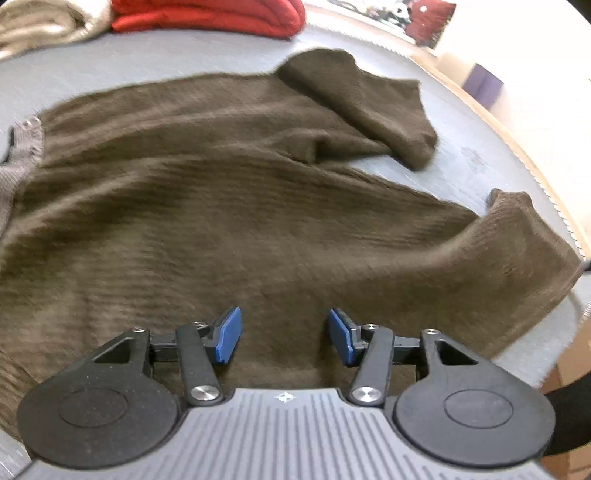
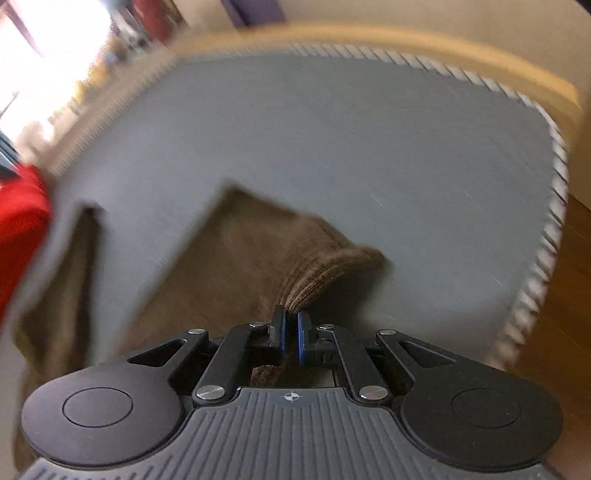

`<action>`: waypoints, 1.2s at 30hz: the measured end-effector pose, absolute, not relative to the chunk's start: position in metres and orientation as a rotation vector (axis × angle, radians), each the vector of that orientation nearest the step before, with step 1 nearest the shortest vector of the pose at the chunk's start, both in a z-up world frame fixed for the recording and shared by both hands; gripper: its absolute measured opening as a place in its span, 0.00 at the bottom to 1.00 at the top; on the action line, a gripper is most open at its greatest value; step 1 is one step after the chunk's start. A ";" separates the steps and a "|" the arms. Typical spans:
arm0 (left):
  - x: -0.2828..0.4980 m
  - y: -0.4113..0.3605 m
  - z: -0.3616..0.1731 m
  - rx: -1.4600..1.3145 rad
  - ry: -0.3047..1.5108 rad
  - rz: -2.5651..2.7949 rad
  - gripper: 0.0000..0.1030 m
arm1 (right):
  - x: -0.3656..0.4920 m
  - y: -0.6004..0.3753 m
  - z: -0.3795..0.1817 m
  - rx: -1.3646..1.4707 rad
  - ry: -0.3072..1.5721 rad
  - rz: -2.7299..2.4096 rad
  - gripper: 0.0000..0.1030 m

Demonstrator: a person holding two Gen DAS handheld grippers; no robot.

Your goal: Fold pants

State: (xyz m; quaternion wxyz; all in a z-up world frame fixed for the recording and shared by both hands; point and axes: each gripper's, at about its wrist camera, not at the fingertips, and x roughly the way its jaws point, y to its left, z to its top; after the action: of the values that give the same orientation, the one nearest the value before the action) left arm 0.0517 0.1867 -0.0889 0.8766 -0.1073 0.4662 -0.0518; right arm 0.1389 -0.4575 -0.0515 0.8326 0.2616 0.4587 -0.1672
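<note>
Brown ribbed pants (image 1: pixel 207 206) spread wide across a grey mat (image 1: pixel 155 62), waistband (image 1: pixel 26 144) at the far left of the left wrist view, two legs running off to the right. Upper leg (image 1: pixel 369 107) doubled back on itself in a loose fold, lying flat on the mat. Lower leg (image 1: pixel 517 243) lifted at its end, raised off the mat and pulled toward the right edge of that view.

Left gripper (image 1: pixel 284 336) poised over the middle of the fabric, blue pads (image 1: pixel 229 336) standing well apart, released, nothing between them. Cloth directly beneath and filling the gap behind the fingers; contact with it not possible to tell from this angle.

Right gripper (image 2: pixel 291 332) clenched on the pants (image 2: pixel 236 266), a bunched ridge of ribbed cloth (image 2: pixel 325 273) rising out from between the nearly closed fingers. Right wrist view heavily smeared, so probably the hem end of a leg, though hard to say for sure. Leg fabric trailing away to the left and down under the gripper body; a second strip of brown cloth (image 2: pixel 74 266) farther left.

Folded red cloth (image 1: pixel 210 16) at the far edge of the mat, a beige one (image 1: pixel 44 26) just beside it to the left. Toothed rim of the mat (image 2: pixel 546 236) on a pale wooden table edge (image 2: pixel 424 40). Dark sleeve (image 1: pixel 572 417) at the lower right of the left wrist view.
</note>
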 end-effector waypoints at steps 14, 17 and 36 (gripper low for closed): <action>0.029 0.138 -0.090 -0.042 1.015 -0.112 0.73 | 0.131 -0.558 -0.113 1.019 0.947 -0.394 0.50; 0.028 0.133 -0.090 -0.005 1.006 -0.107 0.74 | 0.142 -0.555 -0.120 1.105 0.941 -0.343 0.50; 0.020 0.123 -0.086 0.015 1.000 -0.194 0.73 | 0.116 -0.569 -0.095 0.920 0.947 -0.729 0.14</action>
State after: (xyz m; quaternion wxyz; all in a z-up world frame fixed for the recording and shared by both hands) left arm 0.0202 0.1234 -0.0857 0.8731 0.0072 0.4785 -0.0929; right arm 0.1162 -0.5689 -0.0955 0.7288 0.4176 0.4300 -0.3309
